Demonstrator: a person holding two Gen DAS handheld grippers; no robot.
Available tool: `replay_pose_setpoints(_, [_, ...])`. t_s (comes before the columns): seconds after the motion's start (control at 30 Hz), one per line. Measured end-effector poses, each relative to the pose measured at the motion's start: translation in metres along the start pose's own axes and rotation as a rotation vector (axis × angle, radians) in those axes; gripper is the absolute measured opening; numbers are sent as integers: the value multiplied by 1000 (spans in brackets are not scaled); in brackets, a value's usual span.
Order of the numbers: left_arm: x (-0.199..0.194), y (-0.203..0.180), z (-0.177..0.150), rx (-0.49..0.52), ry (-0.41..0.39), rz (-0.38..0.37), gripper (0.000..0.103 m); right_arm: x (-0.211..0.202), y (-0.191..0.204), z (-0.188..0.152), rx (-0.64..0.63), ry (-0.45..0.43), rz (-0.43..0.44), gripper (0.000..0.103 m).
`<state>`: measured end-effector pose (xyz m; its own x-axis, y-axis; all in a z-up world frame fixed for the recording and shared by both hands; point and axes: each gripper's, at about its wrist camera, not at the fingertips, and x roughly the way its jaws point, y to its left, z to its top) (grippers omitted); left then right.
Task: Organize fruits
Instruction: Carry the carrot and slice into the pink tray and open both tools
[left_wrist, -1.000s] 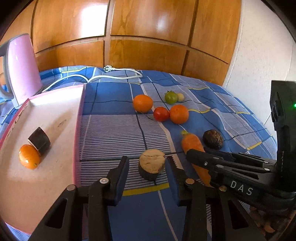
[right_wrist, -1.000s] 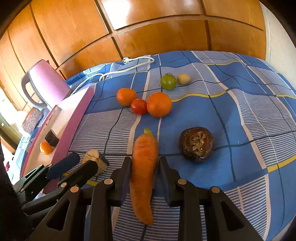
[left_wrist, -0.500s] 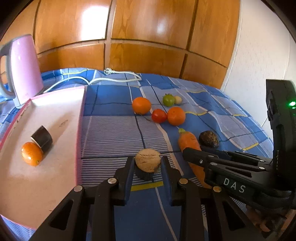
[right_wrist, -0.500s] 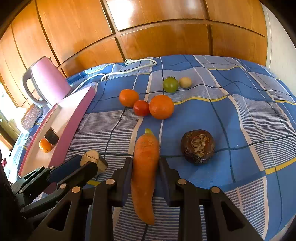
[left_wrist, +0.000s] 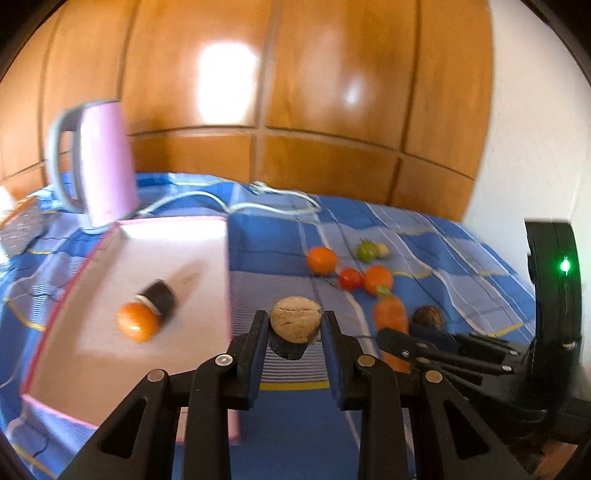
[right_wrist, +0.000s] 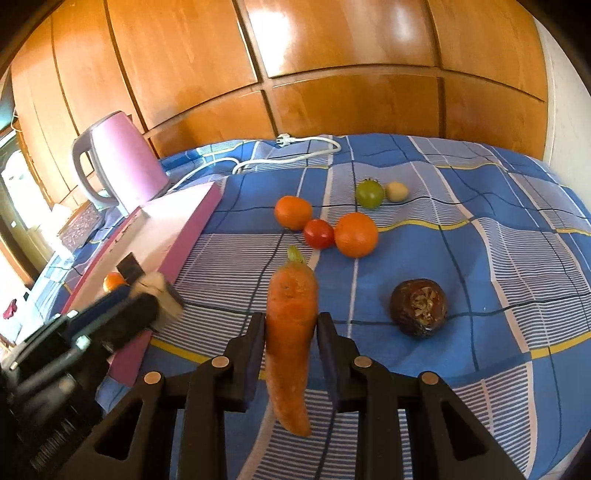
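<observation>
My left gripper (left_wrist: 293, 326) is shut on a cut dark-skinned piece with a pale face (left_wrist: 294, 324) and holds it above the blue cloth, beside the pink tray (left_wrist: 110, 369). An orange (left_wrist: 137, 326) and a dark cut piece (left_wrist: 159, 297) lie on the tray. My right gripper (right_wrist: 291, 328) is shut on a carrot (right_wrist: 290, 332) and holds it above the cloth. Two oranges (right_wrist: 356, 234) (right_wrist: 293, 212), a red tomato (right_wrist: 318, 233), a green tomato (right_wrist: 369, 194), a small pale fruit (right_wrist: 397, 191) and a dark brown round fruit (right_wrist: 419, 308) lie on the cloth.
A pink kettle (right_wrist: 122, 162) stands behind the tray, its white cord (right_wrist: 295, 147) on the cloth. A wooden wall closes the back, a white wall the right. The left gripper shows at the left of the right wrist view (right_wrist: 122, 314).
My left gripper has closed on the cut piece, lifted it and swung left toward the tray. My right gripper has lifted the carrot a little.
</observation>
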<state>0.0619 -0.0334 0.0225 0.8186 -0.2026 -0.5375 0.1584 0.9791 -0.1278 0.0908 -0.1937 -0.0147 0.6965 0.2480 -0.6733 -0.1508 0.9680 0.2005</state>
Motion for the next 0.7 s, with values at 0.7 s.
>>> replay_pose_setpoints(0.7, [-35,103,10,-279,-49,275,29,-7,83,37,-49,27,254,28])
